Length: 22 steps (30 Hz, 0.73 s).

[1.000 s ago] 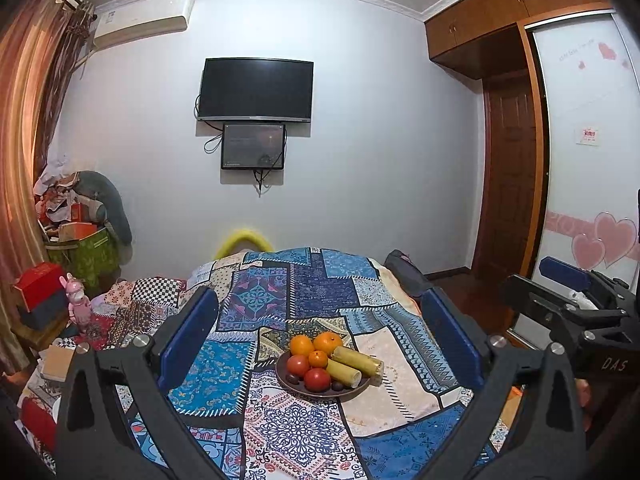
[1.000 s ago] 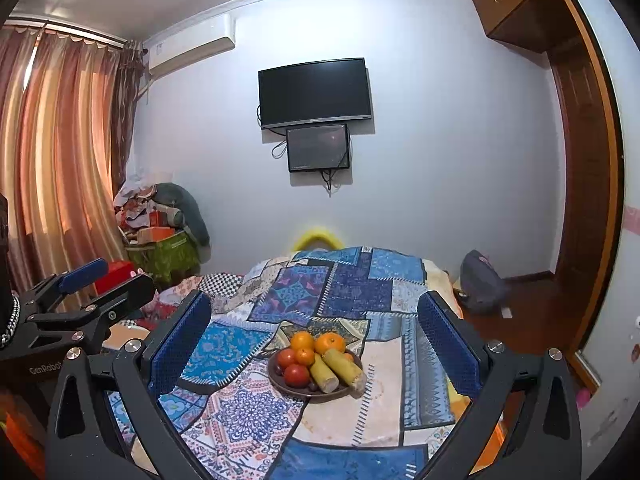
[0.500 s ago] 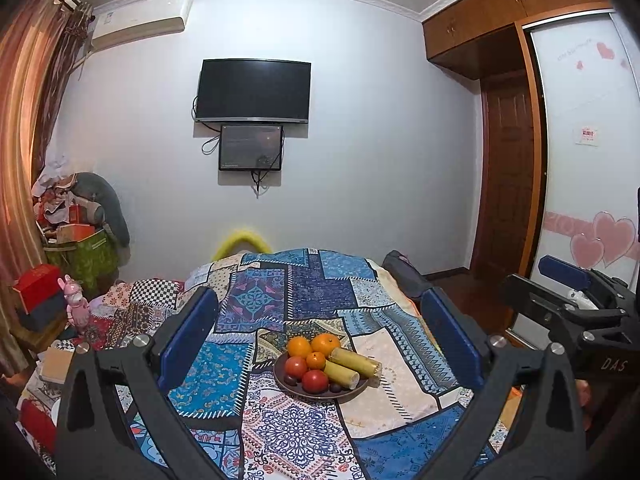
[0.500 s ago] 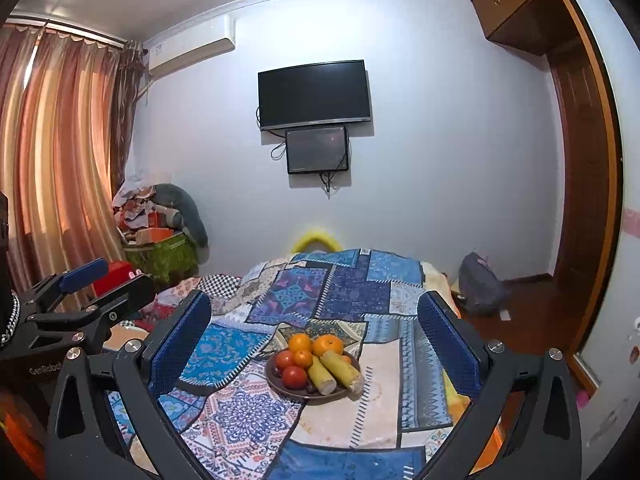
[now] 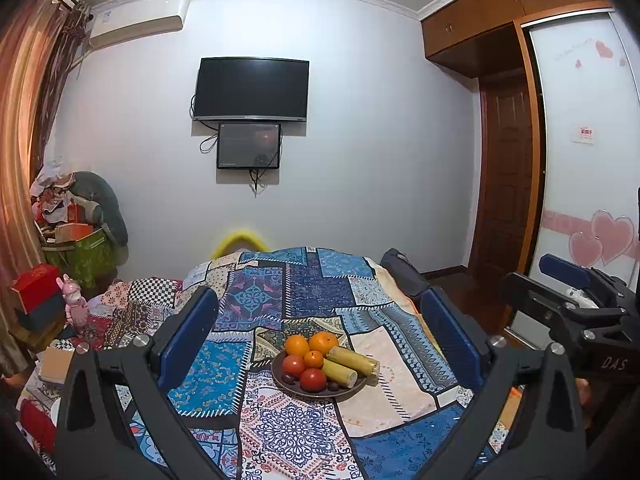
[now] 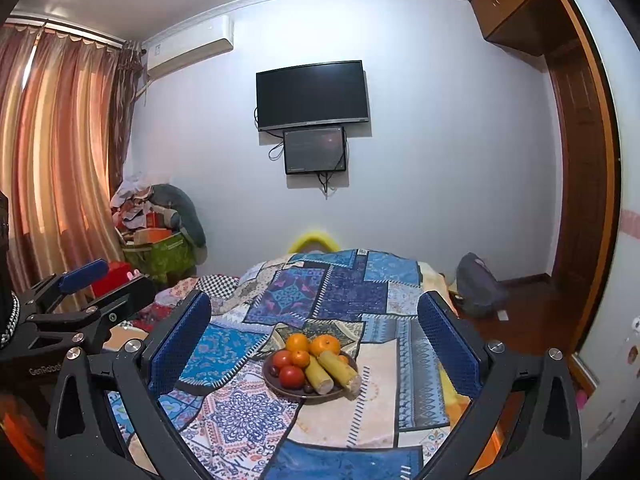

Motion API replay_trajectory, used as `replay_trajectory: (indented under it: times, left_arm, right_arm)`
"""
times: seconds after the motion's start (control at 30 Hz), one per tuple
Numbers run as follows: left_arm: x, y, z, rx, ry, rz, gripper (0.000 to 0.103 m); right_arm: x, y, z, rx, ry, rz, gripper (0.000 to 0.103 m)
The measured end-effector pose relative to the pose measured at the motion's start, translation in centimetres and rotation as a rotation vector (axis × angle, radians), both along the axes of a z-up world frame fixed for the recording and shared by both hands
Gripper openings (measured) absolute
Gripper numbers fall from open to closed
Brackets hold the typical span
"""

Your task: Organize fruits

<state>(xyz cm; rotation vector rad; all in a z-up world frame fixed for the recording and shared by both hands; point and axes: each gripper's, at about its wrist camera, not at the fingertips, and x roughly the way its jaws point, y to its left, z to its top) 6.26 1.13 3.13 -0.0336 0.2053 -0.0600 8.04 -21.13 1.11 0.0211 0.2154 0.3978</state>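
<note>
A dark round plate (image 5: 352,390) sits on a bed with a patchwork quilt (image 5: 304,292). It holds oranges (image 5: 297,345), red tomatoes (image 5: 313,379), two yellow-green cane pieces (image 5: 354,361) and small dark fruits. The plate also shows in the right wrist view (image 6: 280,385), with oranges (image 6: 325,345) and cane pieces (image 6: 339,367). My left gripper (image 5: 318,334) is open and empty, well short of the plate. My right gripper (image 6: 314,332) is open and empty, also short of it. Each gripper shows at the other view's edge.
A TV (image 5: 251,89) and a small screen hang on the far wall. A cluttered pile with a green box (image 5: 80,254) and red boxes (image 5: 34,286) stands left of the bed. A dark bag (image 6: 478,290) lies on the floor at right by the wooden door (image 5: 506,176).
Both views have shifted slightly; the plate sits a little further left in the right wrist view. Both grippers stay open and empty.
</note>
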Motion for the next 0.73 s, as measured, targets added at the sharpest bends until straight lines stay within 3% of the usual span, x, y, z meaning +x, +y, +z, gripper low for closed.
replay_trajectory:
  times: [0.73]
  left_arm:
    - [0.04,0.29,-0.51,0.002,0.023,-0.021,0.103]
  right_arm:
    - [-0.14,0.33,-0.18,0.013,0.005,0.018,0.103]
